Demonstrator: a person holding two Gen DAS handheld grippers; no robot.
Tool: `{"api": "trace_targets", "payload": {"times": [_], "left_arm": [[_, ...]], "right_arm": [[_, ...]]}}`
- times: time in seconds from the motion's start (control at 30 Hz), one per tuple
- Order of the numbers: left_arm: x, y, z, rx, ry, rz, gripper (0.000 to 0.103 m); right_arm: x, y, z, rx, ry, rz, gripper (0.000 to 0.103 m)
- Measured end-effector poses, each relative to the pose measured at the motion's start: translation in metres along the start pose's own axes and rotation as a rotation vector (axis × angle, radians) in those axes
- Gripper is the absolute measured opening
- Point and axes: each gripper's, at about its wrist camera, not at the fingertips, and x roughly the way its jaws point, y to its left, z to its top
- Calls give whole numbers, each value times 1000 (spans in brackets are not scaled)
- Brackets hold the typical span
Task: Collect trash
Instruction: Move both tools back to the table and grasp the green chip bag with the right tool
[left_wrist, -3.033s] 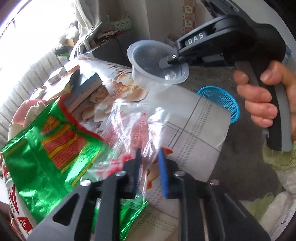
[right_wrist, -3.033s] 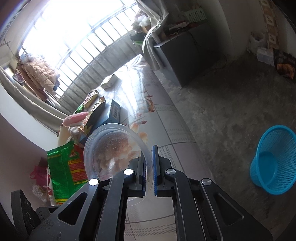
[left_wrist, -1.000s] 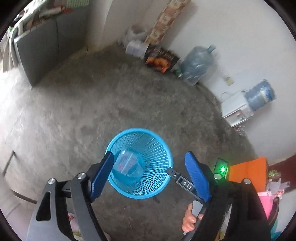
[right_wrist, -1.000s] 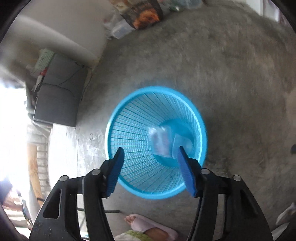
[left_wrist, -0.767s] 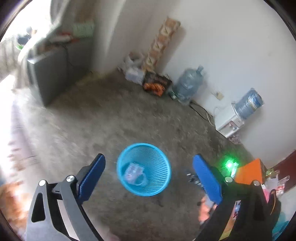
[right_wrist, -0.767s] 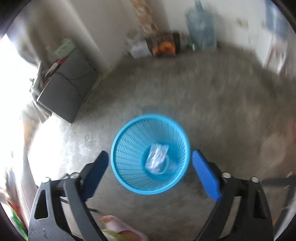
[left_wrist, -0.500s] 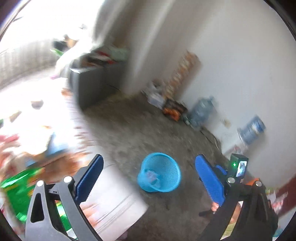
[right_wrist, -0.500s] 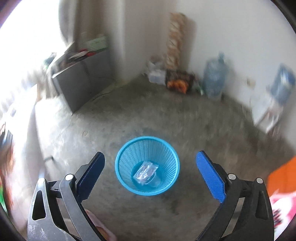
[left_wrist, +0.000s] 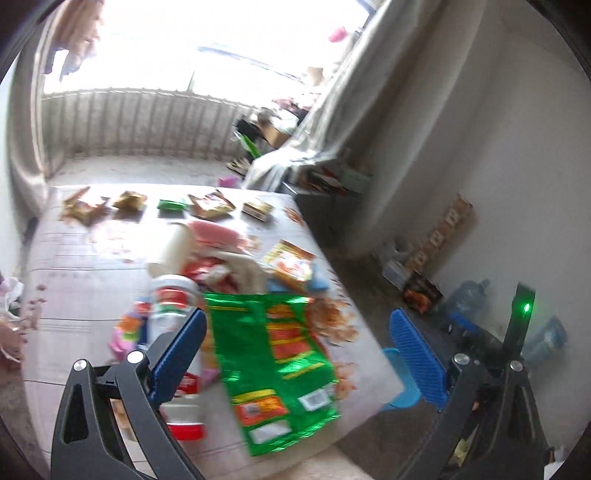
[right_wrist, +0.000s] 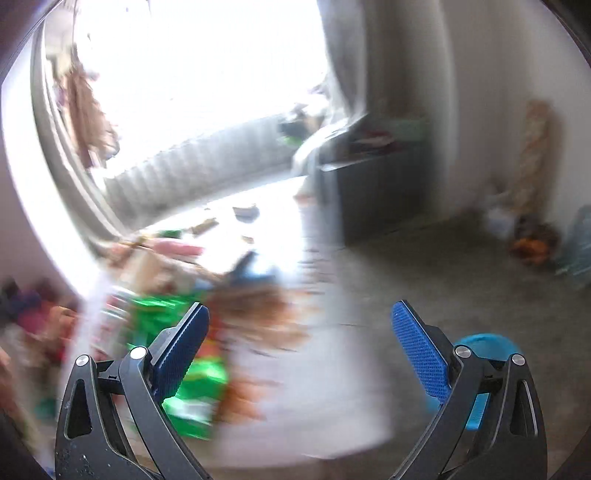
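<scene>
My left gripper (left_wrist: 299, 354) is open and empty above the near end of a cloth-covered table (left_wrist: 74, 266). A big green snack bag (left_wrist: 273, 365) lies below it, with a white and red canister (left_wrist: 173, 306) to its left and more wrappers (left_wrist: 291, 264) behind. My right gripper (right_wrist: 299, 350) is open and empty; its view is blurred, with the green bag (right_wrist: 192, 391) low on the left. The blue trash basket (right_wrist: 484, 347) stands on the floor behind the right finger and also shows in the left wrist view (left_wrist: 400, 391).
Several small snack packets (left_wrist: 207, 205) lie in a row at the table's far end by the window. A grey cabinet (right_wrist: 373, 184) stands against the wall. Water bottles (left_wrist: 465, 299) and boxes line the wall on the concrete floor (right_wrist: 461, 269).
Both grippers dropped a clear cup and a plastic bag into the blue basket, then opened wide. Both have swung up and left, from above the basket back towards the table.
</scene>
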Motion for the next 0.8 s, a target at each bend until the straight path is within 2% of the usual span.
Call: {"api": "trace_targets", "payload": {"times": [0.03,0.17,0.23,0.3,0.4,0.6,0.8], "left_arm": [[0,6,-3,-4,-17,8,97],[4,25,-6,-21,-46,34,97],[8,30,-7,-30,-59,44,97],[14,32,-8,-35,-66,46,97],[24,32,-10,-22,-65,35,97],[47,31,-9,23,-35,55,96],[55,64,26,-13,-52,106,89]], "right_arm": [[13,5,7,21,37,51,95],[59,13,26,83,145,157,93],[82,17,33,125,198,181,86],[102,36,38,179,250,214,78],[133,40,43,255,319,246,71],[177,47,53,280,407,212,60],[199,46,60,268,434,155,53]]}}
